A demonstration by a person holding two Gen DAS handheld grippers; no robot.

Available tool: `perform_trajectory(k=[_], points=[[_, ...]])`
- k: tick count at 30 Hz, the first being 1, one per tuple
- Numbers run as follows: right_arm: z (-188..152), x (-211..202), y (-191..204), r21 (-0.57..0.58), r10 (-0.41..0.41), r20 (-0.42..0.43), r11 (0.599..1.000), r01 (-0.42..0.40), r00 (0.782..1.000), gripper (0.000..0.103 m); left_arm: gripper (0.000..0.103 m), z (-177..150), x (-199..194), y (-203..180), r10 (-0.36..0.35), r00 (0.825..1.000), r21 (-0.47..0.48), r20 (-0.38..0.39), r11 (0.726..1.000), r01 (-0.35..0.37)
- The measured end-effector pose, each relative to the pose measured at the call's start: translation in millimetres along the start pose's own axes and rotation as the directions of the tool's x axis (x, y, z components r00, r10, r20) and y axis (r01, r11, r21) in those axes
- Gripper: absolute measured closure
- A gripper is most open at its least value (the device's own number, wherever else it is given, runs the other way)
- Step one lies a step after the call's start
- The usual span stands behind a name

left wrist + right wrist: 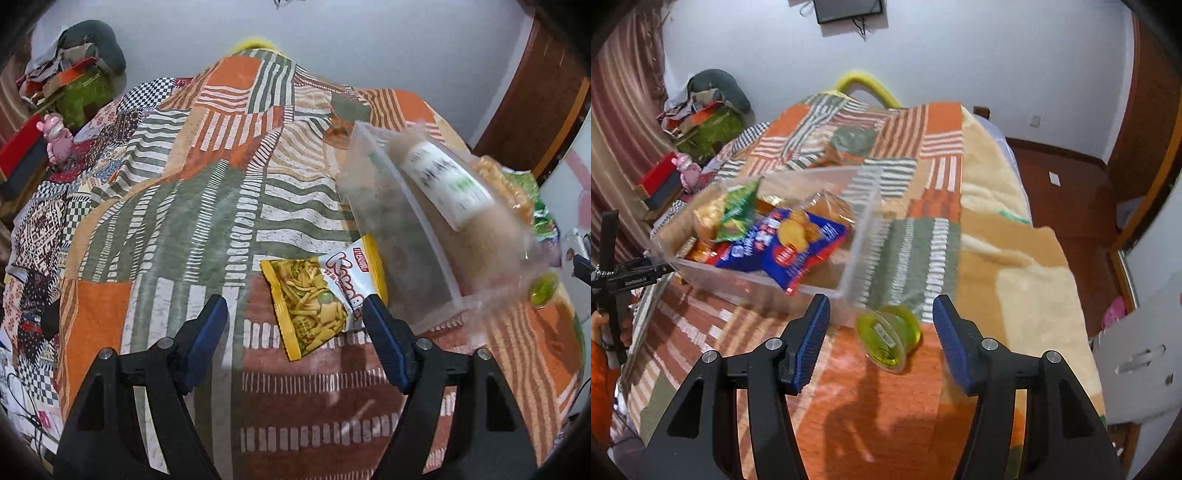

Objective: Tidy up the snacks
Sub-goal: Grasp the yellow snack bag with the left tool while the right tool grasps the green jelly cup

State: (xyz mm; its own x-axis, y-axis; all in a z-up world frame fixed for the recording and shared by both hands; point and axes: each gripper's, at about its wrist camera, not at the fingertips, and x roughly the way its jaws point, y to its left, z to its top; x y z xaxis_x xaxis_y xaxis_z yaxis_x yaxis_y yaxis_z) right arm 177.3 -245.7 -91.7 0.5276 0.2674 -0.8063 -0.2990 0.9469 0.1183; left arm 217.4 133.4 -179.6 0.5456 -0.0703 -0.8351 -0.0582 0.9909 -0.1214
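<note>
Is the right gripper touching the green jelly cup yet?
Apart. The right wrist view shows the green jelly cup lying on the quilt between the open fingers of the right gripper, with quilt visible on both sides.

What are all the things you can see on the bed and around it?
Clear plastic bin: one, see-through, on the bed, holding snack packets.
Blue snack packet: one, blue and red, inside the bin.
Green snack packet: one, green, inside the bin.
Yellow snack packet: one, yellow and white, flat on the quilt beside the bin.
Green jelly cup: one, yellow-green, on its side on the quilt beside the bin.
Patchwork quilt: one, orange, green and white, covering the bed.
Pink toy figure: one, pink, beside the bed.
Left gripper: black with blue pads, open, near the yellow packet.
Right gripper: same colours, open, around the cup.
</note>
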Motion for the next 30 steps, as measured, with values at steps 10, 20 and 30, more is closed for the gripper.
perform_trajectory(k=[10, 20, 30], points=[[-14, 26, -2, 0.01, 0.033, -0.066, 0.999, -0.033, 0.997, 0.049, 0.026, 2, 21, -10, 0.017, 1.0, 0.051, -0.026, 0.999, -0.016], [-22, 38, 1, -0.013, 0.011, -0.102, 1.0, -0.013, 0.995, 0.046, 0.037, -5, 27, -6, 0.027, 0.999, 0.071, 0.025, 0.997, -0.029], [-22, 47, -4, 0.007, 0.041, -0.133, 0.999, -0.04, 0.99, 0.046, 0.067, -13, 13, -8, 0.016, 0.998, 0.088, 0.065, 0.996, -0.022]])
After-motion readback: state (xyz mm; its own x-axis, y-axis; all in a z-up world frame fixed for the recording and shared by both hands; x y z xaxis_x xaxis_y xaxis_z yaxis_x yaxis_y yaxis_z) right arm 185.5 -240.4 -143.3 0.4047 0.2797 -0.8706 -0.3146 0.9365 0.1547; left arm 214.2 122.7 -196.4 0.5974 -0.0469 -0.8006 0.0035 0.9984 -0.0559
